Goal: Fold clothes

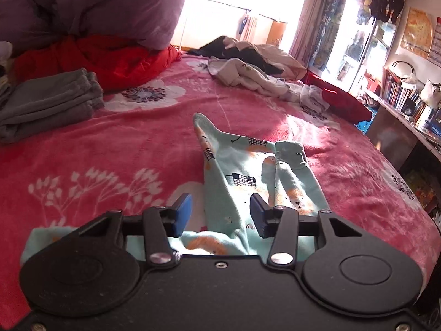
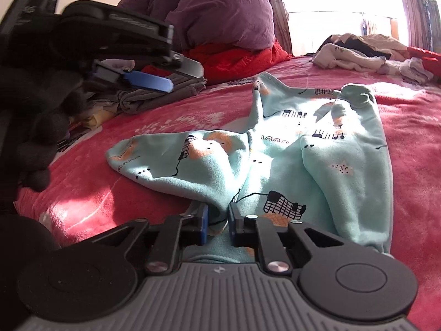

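Observation:
A mint green patterned child's garment [image 1: 242, 171] lies crumpled on the pink bed blanket [image 1: 110, 143]; it also shows in the right wrist view [image 2: 289, 149]. My left gripper [image 1: 220, 209] is open, its blue pads [image 1: 183, 207] hovering over the near end of the garment. My right gripper [image 2: 217, 220] is shut on a fold of the garment at its near edge. The left gripper also shows in the right wrist view [image 2: 154, 81], raised at the upper left, held by a dark-gloved hand.
A folded grey stack [image 1: 49, 102] lies at the left. A red garment [image 1: 110, 58] and purple duvet [image 1: 96, 2] lie behind. A pile of unfolded clothes [image 1: 253, 66] lies at the far side. A bookshelf [image 1: 408, 99] stands right of the bed.

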`<state>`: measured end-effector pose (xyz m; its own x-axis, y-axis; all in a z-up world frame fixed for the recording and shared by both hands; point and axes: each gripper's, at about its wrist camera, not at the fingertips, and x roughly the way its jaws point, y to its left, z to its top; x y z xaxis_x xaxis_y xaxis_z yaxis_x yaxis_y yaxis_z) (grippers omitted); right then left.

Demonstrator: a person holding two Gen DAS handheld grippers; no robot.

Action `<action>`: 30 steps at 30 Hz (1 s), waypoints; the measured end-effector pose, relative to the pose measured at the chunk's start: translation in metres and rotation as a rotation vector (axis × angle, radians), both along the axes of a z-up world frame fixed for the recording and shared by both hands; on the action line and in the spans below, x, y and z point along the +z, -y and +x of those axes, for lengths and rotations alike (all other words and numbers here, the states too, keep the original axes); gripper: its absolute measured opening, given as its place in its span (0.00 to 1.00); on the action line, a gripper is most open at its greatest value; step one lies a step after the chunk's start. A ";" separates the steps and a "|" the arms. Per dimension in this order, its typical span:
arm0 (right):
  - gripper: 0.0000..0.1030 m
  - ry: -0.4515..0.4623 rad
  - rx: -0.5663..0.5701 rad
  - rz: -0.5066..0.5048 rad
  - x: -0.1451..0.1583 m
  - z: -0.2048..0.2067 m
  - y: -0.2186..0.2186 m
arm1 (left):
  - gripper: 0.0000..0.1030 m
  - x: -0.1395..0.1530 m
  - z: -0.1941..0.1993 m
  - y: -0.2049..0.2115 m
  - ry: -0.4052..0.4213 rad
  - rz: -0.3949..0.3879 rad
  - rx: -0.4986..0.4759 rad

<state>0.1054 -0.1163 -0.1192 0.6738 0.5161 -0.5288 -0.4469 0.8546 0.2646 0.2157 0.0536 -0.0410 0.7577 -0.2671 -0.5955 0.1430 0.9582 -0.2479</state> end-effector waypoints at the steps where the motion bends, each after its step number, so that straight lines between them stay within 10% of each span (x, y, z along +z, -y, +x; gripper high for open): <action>1: 0.09 -0.015 -0.003 0.019 -0.001 0.002 0.002 | 0.44 -0.005 0.018 0.007 -0.023 0.014 -0.012; 8: 0.06 -0.019 0.022 0.050 -0.002 0.000 0.006 | 0.31 -0.025 0.102 0.029 -0.064 0.139 0.040; 11: 0.06 -0.026 0.022 0.098 0.002 0.002 0.013 | 0.05 -0.031 0.120 0.039 -0.068 0.202 0.012; 20: 0.06 -0.055 0.054 0.141 0.001 0.001 0.014 | 0.02 -0.049 0.137 0.086 -0.068 0.326 -0.131; 30: 0.06 -0.121 0.015 0.170 -0.008 0.005 0.021 | 0.06 -0.045 0.137 0.089 -0.045 0.273 -0.338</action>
<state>0.1100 -0.1368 -0.1275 0.6021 0.6144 -0.5099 -0.4158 0.7865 0.4566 0.3524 -0.0355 -0.0863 0.6262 -0.3243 -0.7090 0.4550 0.8905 -0.0054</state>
